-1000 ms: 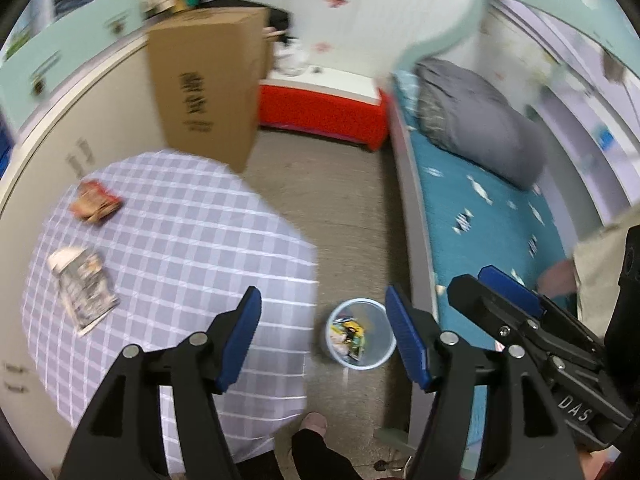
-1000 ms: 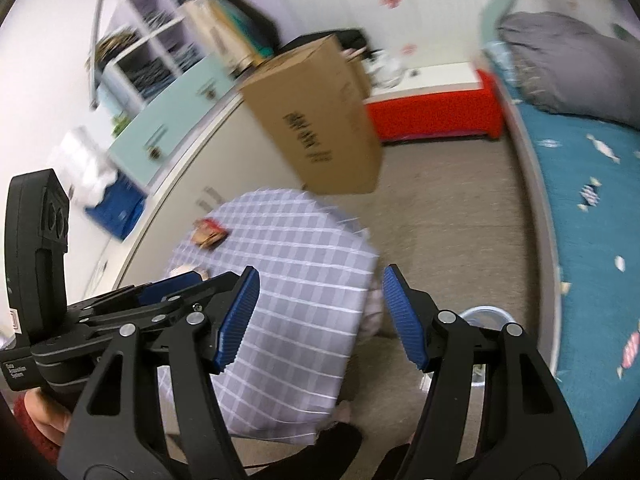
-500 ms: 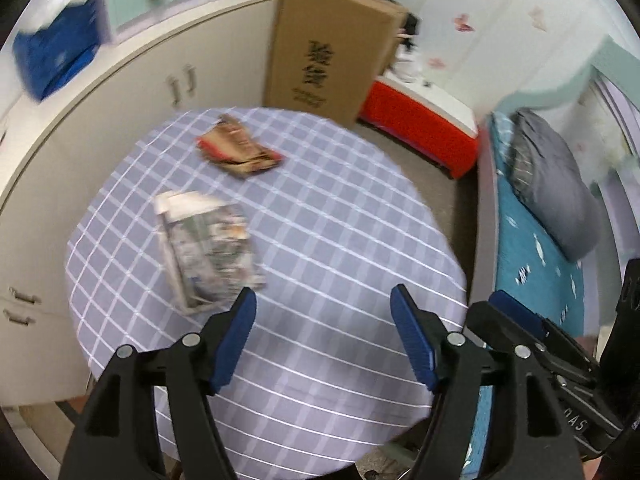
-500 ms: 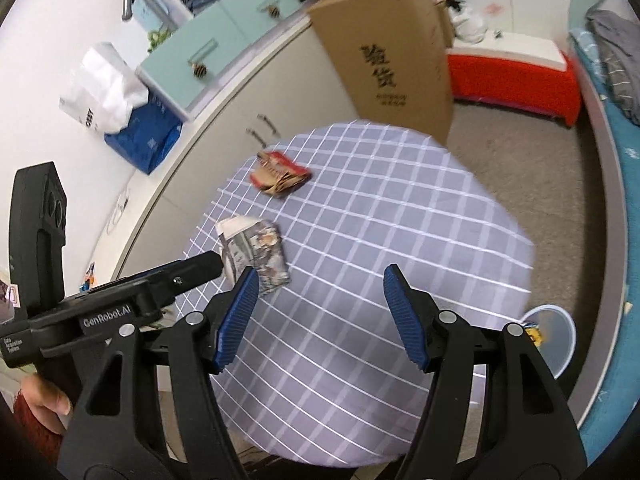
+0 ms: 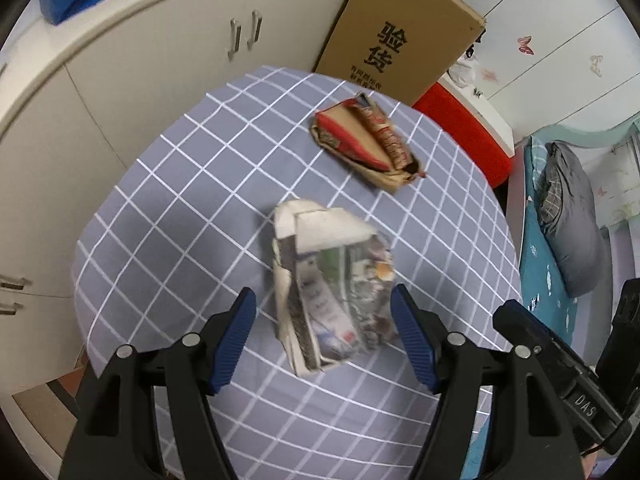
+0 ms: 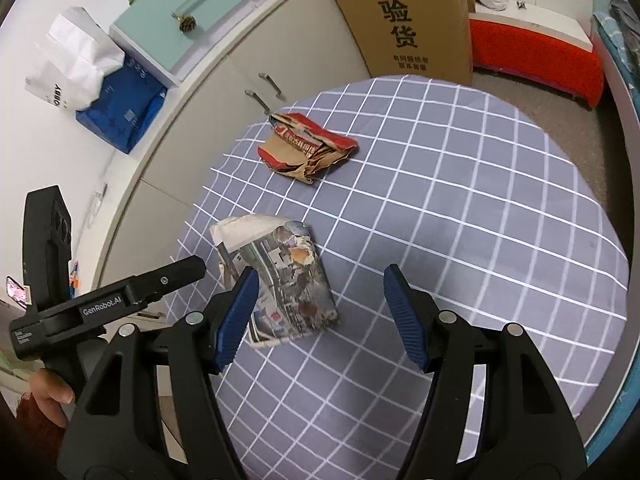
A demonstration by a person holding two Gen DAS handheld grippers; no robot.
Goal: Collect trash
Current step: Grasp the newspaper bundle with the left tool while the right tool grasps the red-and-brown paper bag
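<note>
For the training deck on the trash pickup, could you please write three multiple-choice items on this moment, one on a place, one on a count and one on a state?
1. Where does the folded newspaper lie?
A. On the checked tablecloth, in line with the left gripper's open jaws
B. On the floor by the bed
C. On top of the cardboard box

2. How many pieces of trash lie on the table?
A. One
B. Two
C. Four

3. What is the right gripper doing?
A. Shut on the newspaper
B. Shut on the red wrapper
C. Open, holding nothing

Answers:
1 A: the left wrist view frames the paper between the blue pads.
2 B: only the newspaper and the crumpled red and brown wrapper show.
3 C: its pads stand apart above the cloth.
</note>
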